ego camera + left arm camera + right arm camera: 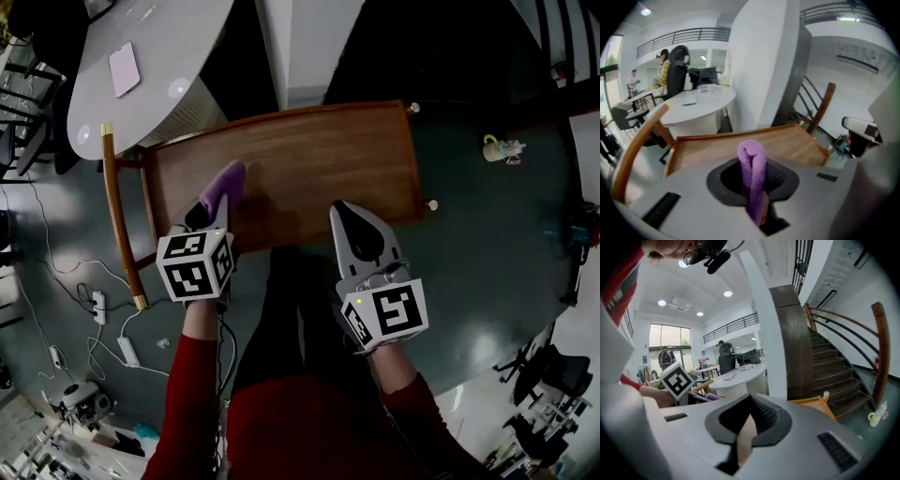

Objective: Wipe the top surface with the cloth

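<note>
Purple cloth [228, 178], folded into a loop, is clamped in the jaws of the left gripper [216, 204] over the near left part of the wooden desk [319, 155], while the right gripper [345, 212], jaws together on nothing, sits at the desk's near edge.

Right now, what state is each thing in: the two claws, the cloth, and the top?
left claw: shut on the purple cloth
right claw: shut, nothing in it
purple cloth: bunched, pinched mid-length, loose end poking out over the wooden top
wooden top: level, both claws at its near edge
</note>
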